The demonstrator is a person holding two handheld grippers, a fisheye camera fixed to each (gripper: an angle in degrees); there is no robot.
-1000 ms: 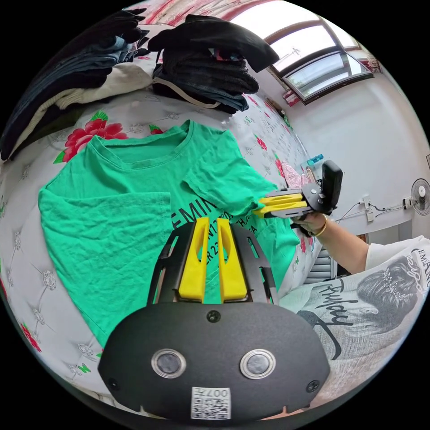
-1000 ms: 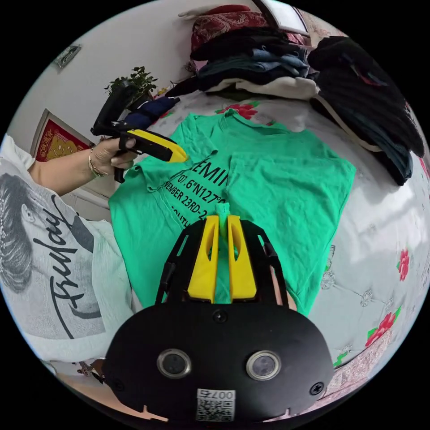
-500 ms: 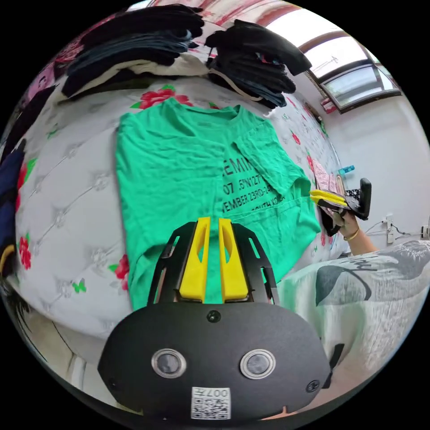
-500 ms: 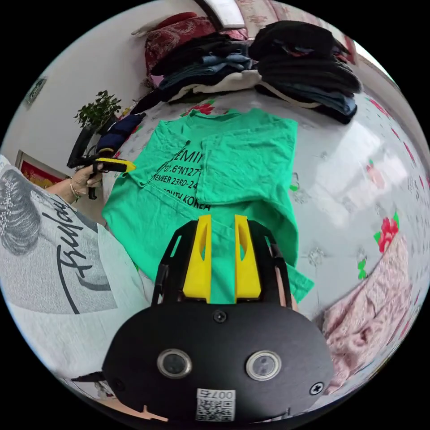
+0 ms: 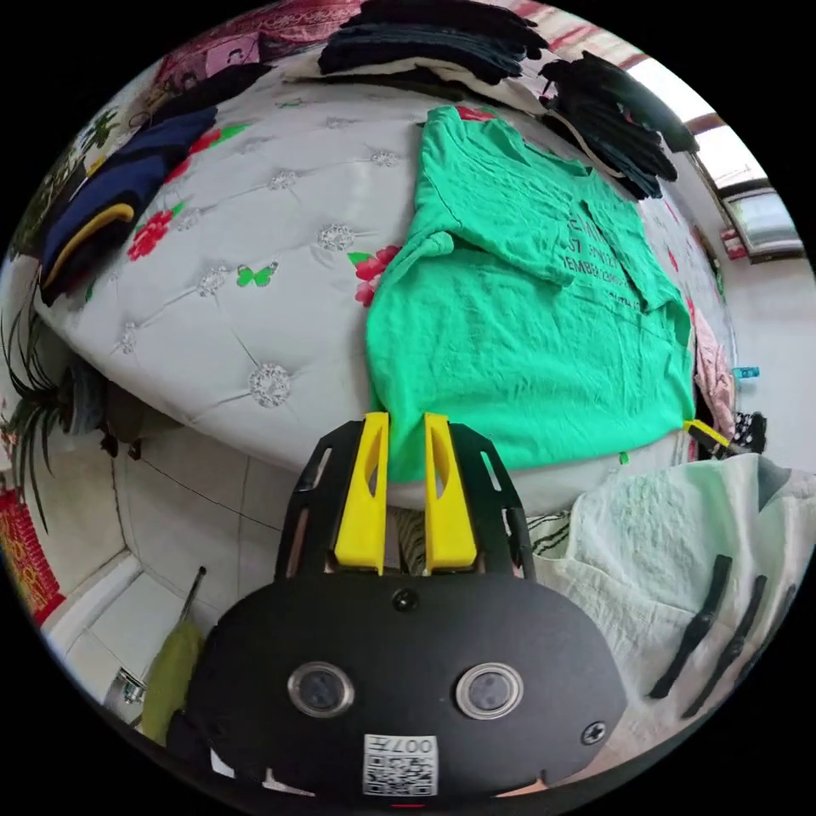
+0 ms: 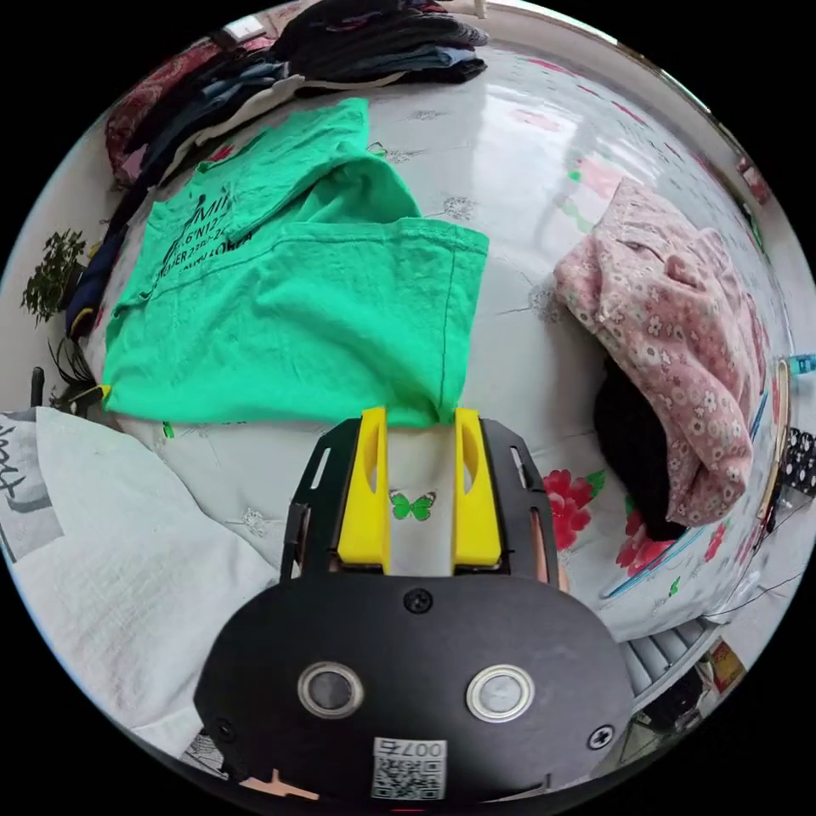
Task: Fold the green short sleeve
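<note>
Left gripper: yellow jaws parted by a narrow gap, nothing held between them; tips sit at the near hem corner of the green short sleeve shirt, whether touching cannot be told. Right gripper: jaws set wider apart, empty, tips at the opposite hem corner of the same shirt, one jaw tip just at the cloth edge.

The shirt lies on the white quilted bedcover printed with red flowers and green butterflies, sides folded inward over the front, black lettering partly covered, hem toward the bed's near edge. Stacks of dark folded clothes lie beyond its collar. A pink floral garment lies heaped over something black, well apart from the shirt. The person's pale printed top shows at the bed edge
</note>
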